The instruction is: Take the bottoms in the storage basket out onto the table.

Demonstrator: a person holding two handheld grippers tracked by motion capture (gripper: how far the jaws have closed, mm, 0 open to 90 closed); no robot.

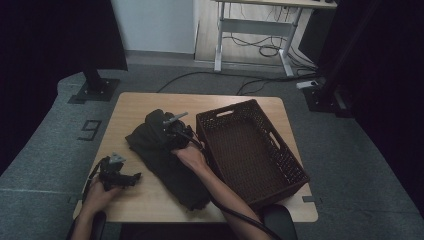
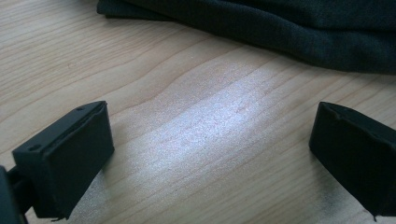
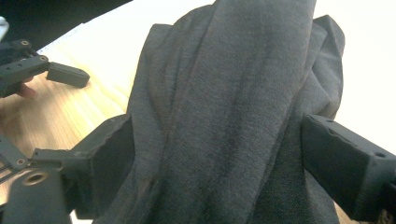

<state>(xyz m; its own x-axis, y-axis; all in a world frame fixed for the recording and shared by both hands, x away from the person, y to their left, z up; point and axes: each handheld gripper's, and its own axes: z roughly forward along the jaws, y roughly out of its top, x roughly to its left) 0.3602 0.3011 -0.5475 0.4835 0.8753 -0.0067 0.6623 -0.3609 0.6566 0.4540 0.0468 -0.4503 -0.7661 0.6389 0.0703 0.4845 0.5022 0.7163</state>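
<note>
A dark garment (image 1: 167, 162), folded or bunched lengthwise into a long strip, lies on the wooden surface (image 1: 135, 102) near its middle, running from around the centre back towards the near edge, just to the left of a brown woven basket (image 1: 280, 172) that takes up the right side of the surface. The basket holds nothing that shows, so the cloth has evidently not been put away yet; judging from how things lie, the likely work is tidying or folding the garment and then moving it into the basket, and most of that is left to do. The right gripper (image 1: 172, 125) sits over the far end of the garment, and in the right gripper view its jaws stand wide apart on either side of a raised ridge of the fabric (image 3: 233, 116); the cloth runs between them and brushes their inner faces, but the pads do not look pressed into it, so I read this as open rather than a grip. The left gripper (image 1: 131, 178) rests low near the near-left corner of the surface, apart from the garment; in the left gripper view its jaws are spread wide with only bare wood between them, and the edge of the cloth (image 2: 289, 32) lies a little ahead. Neither gripper has hold of anything.
</note>
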